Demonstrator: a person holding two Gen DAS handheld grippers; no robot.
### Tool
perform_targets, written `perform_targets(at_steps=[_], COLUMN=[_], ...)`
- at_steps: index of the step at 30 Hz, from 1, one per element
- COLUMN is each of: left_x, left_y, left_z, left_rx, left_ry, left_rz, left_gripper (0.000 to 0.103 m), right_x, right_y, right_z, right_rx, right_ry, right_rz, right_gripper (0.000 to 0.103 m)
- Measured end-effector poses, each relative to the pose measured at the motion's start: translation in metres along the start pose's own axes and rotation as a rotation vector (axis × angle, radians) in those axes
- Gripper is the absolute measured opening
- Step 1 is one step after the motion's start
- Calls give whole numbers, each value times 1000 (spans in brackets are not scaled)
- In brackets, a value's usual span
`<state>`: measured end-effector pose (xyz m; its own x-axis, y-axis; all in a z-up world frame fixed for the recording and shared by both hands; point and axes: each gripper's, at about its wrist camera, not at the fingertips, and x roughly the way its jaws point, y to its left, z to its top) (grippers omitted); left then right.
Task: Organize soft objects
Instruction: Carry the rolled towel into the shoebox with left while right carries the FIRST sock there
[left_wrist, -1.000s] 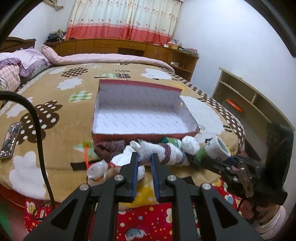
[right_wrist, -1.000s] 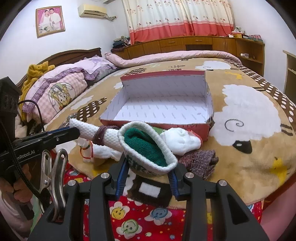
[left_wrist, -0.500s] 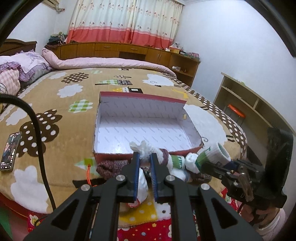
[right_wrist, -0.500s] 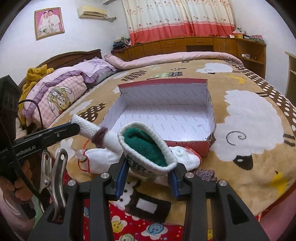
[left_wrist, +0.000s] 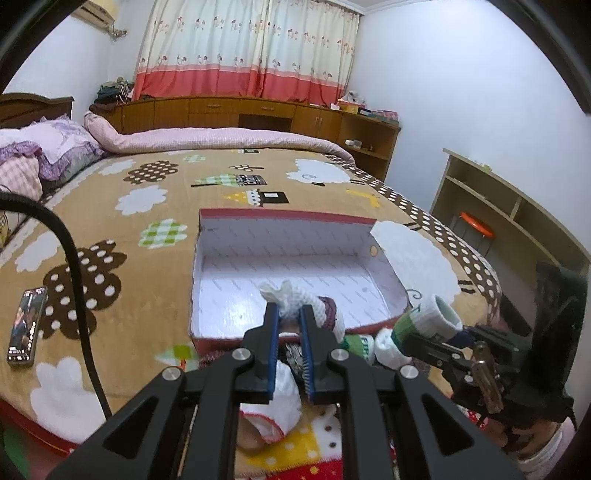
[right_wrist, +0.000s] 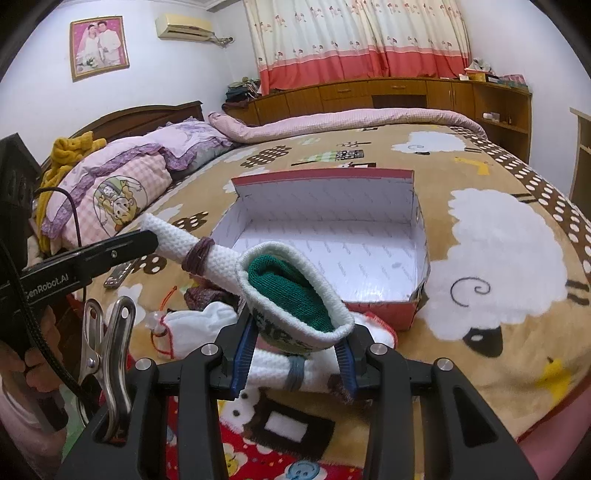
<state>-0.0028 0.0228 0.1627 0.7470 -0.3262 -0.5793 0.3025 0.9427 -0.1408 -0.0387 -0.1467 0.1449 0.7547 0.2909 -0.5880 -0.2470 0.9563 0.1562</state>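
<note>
Two rolled sock bundles held at the near edge of an open shoebox on the bed.

To the left, the left gripper (left_wrist: 289, 314) was clamped on the tip of a white knit sock roll (right_wrist: 192, 247) tied with a maroon band, raised over the box's near rim. The red shoebox (right_wrist: 384, 306), white inside, sat on the sheep-print blanket (right_wrist: 498, 258). To the right, the right gripper (right_wrist: 295, 350) squeezed a green-and-white sock bundle (right_wrist: 291, 291) just short of the box, above more socks (right_wrist: 195, 325) lying on the blanket.

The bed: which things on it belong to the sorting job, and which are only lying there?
Job:
- white sock roll, in left claw
- green-and-white sock bundle, in right claw
- open box
- loose socks before the box

Lying about:
- phone
- pillows
- pink quilt
</note>
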Motion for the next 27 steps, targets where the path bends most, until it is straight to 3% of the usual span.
perform_targets(at_steps=[13,27], left_x=[44,132], left_y=[13,36], left_z=[40,60], left_rx=[-15,-83], left_ry=[-16,67], left_rz=[48,64], left_gripper=[12,12], right_x=[27,73], right_y=[-15,-36], right_z=[38,61], right_rx=[-32,-12], right_ry=[-13,23], right_rz=[-45,-73], right_gripper=[40,40])
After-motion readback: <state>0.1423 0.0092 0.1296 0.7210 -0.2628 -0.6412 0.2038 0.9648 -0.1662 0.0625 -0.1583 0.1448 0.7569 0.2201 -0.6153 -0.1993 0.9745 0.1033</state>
